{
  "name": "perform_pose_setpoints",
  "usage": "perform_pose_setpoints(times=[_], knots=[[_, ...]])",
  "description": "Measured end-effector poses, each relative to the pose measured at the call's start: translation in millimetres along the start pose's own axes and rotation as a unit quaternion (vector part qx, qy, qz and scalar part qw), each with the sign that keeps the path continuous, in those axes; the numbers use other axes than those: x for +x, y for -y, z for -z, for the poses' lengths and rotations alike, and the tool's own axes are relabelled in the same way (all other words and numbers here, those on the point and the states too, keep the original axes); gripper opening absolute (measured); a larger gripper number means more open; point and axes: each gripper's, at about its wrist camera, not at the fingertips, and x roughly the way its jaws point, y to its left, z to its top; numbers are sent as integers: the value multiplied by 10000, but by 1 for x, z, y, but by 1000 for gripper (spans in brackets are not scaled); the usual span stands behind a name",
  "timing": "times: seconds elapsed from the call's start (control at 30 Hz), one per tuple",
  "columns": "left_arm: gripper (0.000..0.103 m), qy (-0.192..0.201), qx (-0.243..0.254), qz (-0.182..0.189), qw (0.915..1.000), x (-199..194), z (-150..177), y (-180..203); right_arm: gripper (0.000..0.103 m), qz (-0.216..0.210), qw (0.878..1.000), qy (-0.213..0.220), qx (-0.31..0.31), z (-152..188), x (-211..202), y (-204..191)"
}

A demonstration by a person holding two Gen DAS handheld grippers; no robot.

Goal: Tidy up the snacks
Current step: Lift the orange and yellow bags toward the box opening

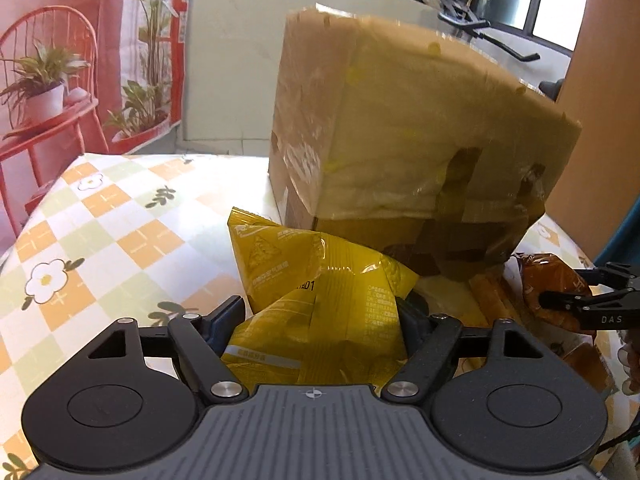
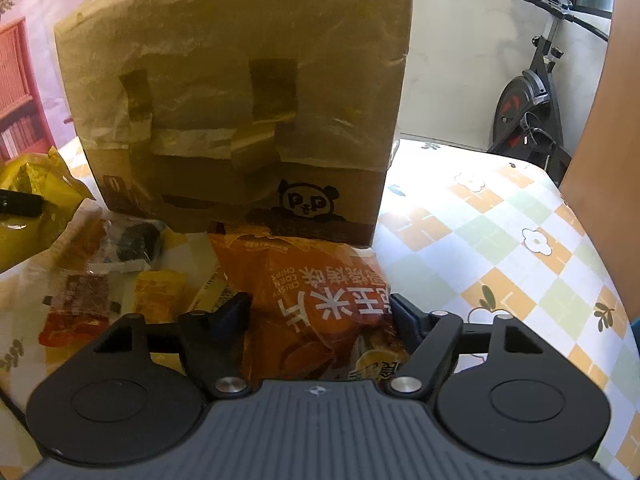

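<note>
A puffy yellow snack bag [image 1: 320, 276] lies on the table in front of a taped cardboard box [image 1: 400, 140]. My left gripper [image 1: 320, 314] is shut on the bag, whose foil fills the gap between both pads. In the right wrist view an orange corn chips bag [image 2: 316, 284] lies at the foot of the same box [image 2: 240, 100], which has a panda print. My right gripper [image 2: 320, 314] is shut on the orange bag, a finger pressed against each side. The right gripper's fingers [image 1: 568, 304] show at the far right of the left view.
Several small snack packets [image 2: 80, 300] and a dark wrapped item [image 2: 136, 240] lie left of the orange bag. A checkered flower tablecloth [image 2: 500, 240] covers the table. An exercise bike [image 2: 528, 100] stands behind the table and a wooden panel [image 2: 600, 160] to the right.
</note>
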Motion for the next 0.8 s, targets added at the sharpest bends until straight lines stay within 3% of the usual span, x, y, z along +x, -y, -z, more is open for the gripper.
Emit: perform_pose_setpoints(times=[0.8], knots=[[80, 586, 112, 12, 9982, -47, -24, 25, 75, 94, 9979, 623, 147, -11, -53, 1]])
